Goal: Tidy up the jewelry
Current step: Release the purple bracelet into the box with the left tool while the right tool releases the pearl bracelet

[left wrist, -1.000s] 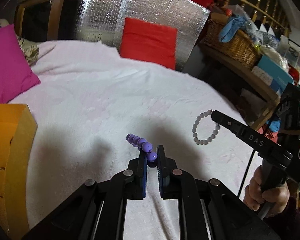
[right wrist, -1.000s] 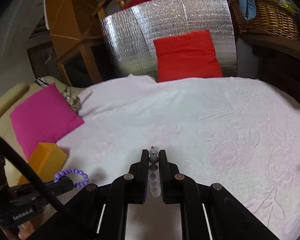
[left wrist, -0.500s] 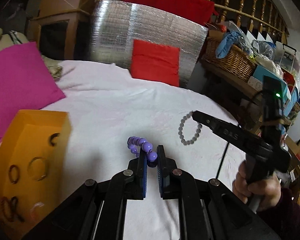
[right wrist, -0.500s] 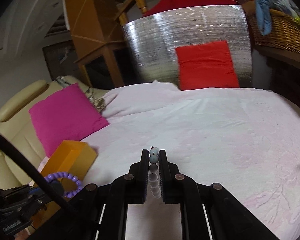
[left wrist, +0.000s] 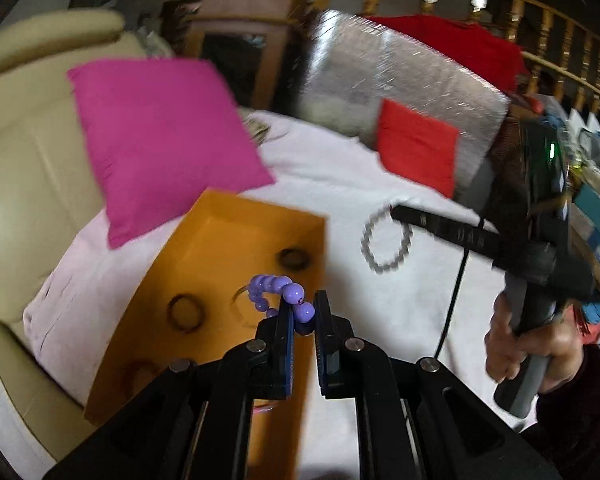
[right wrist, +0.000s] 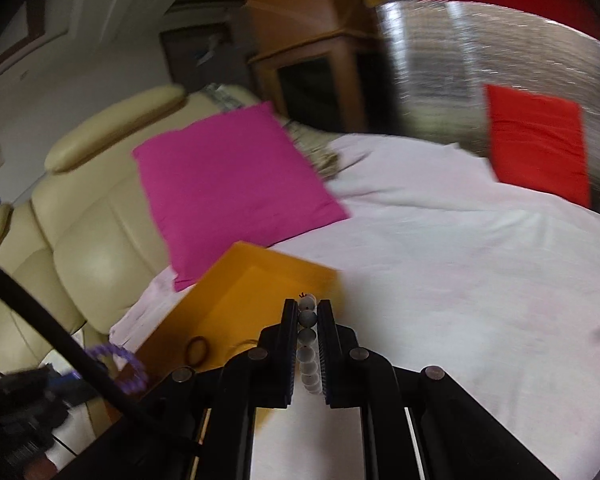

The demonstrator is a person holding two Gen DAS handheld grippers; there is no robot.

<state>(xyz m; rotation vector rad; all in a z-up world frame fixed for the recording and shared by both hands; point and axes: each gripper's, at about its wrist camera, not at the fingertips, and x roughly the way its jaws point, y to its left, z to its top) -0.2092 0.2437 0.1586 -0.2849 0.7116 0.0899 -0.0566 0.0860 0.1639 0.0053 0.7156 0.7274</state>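
My left gripper (left wrist: pixel 303 312) is shut on a purple bead bracelet (left wrist: pixel 278 294), which hangs over the open orange box (left wrist: pixel 256 224). Several dark rings and bands lie on the box's floor. My right gripper (right wrist: pixel 307 312) is shut on a grey bead bracelet (right wrist: pixel 307 318); it hovers at the orange box's (right wrist: pixel 268 276) near right corner. In the left wrist view the right gripper (left wrist: pixel 396 212) comes in from the right with the grey bracelet (left wrist: pixel 384 244) dangling as a loop over the white cover. A hand (left wrist: pixel 532 348) grips its handle. The purple bracelet (right wrist: pixel 128 368) also shows low left in the right wrist view.
The box sits on a white bedcover (left wrist: pixel 380 184) at its left edge. A pink cushion (left wrist: pixel 160 136) leans on a cream sofa (left wrist: pixel 24 160) behind it. A red cushion (left wrist: pixel 418 140) rests against a silver foil panel (left wrist: pixel 404 76). Shelves with clutter stand at far right.
Both grippers have swung left across the bed, each still holding its bracelet. The orange box has come from the left edge to lie under the left gripper and beside the right one.
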